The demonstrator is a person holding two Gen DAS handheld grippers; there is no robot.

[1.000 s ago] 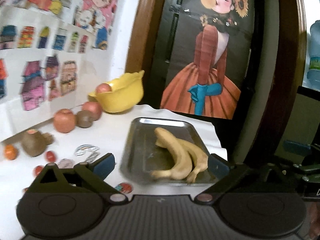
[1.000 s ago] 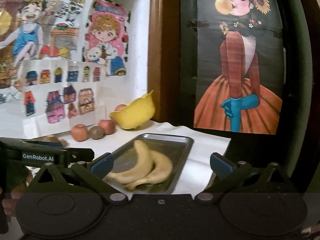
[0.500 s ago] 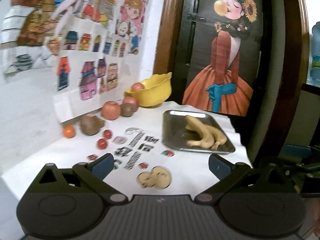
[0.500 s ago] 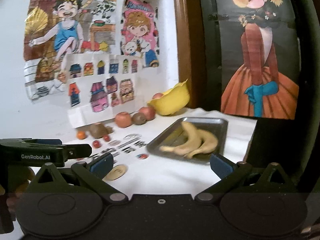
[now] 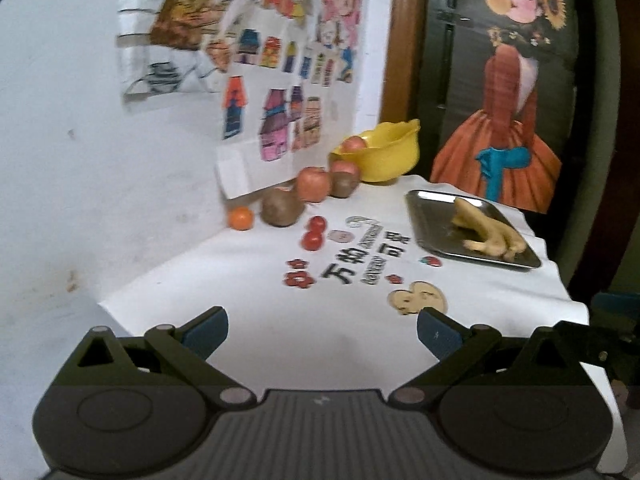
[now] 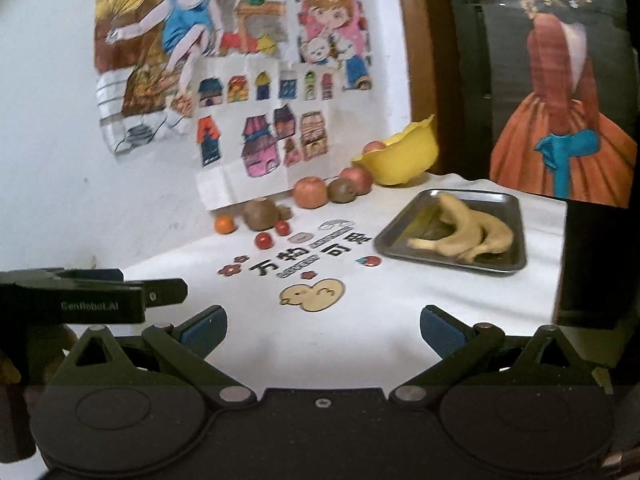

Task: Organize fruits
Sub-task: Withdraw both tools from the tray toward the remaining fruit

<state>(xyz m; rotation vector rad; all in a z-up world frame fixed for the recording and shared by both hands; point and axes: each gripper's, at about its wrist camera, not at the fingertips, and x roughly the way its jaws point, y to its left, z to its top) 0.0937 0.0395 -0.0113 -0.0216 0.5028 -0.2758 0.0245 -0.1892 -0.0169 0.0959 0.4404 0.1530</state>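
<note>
White wall at 9 o'clock, hung with cartoon posters; brown door frame at 12; dark door bearing a painted-girl poster; white-clothed surface below.

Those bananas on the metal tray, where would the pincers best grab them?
Probably across the thick curved middle of the bananas, coming from above: they lie flat in the tray, whose raised rim blocks a sideways approach. The stem ends look thin and slippery. Both grippers, left and right, are open.

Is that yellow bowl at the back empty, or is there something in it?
Not empty. A reddish apple shows above the rim of the yellow bowl; what else lies inside cannot be told.
</note>
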